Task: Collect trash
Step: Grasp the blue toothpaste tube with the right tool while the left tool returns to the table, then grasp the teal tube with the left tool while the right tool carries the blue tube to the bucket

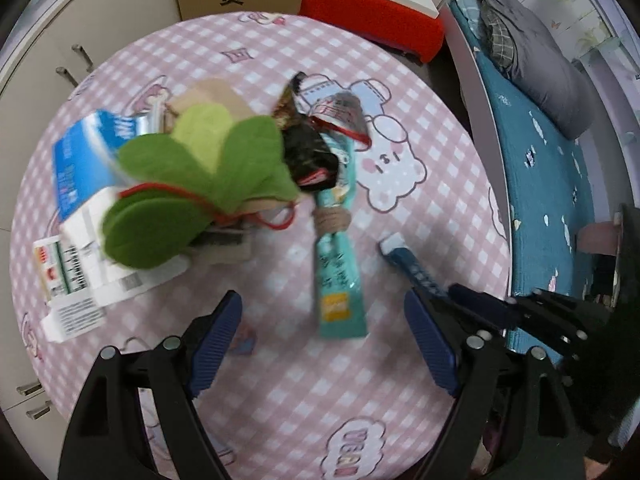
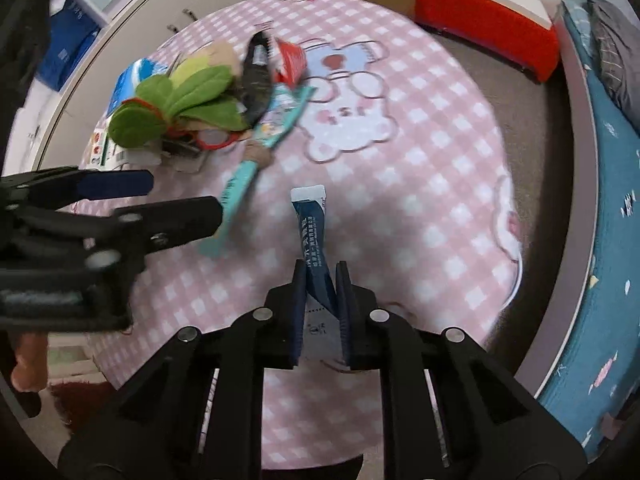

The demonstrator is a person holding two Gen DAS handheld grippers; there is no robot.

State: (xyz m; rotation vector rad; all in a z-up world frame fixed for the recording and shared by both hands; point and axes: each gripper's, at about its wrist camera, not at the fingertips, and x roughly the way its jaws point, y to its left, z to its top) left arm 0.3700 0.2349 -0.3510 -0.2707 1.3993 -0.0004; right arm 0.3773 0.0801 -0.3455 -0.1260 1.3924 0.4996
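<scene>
While the left tongs point(image 1: 324, 344) gape, the right tongs point(image 2: 320, 280) pinch a blue sachet point(image 2: 312, 232) above the pink checked tablecloth point(image 2: 420, 200) beside a bed point(image 2: 608, 184).

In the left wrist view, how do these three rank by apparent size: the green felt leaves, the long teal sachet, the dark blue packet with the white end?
1. Green felt leaves, largest.
2. Long teal sachet.
3. Dark blue packet with white end, smallest, though partly hidden behind the gripper finger.

Felt leaves point(image 1: 208, 168) matt; teal sachet point(image 1: 340, 280) glossy; tablecloth point(image 1: 304, 392) smooth.
</scene>
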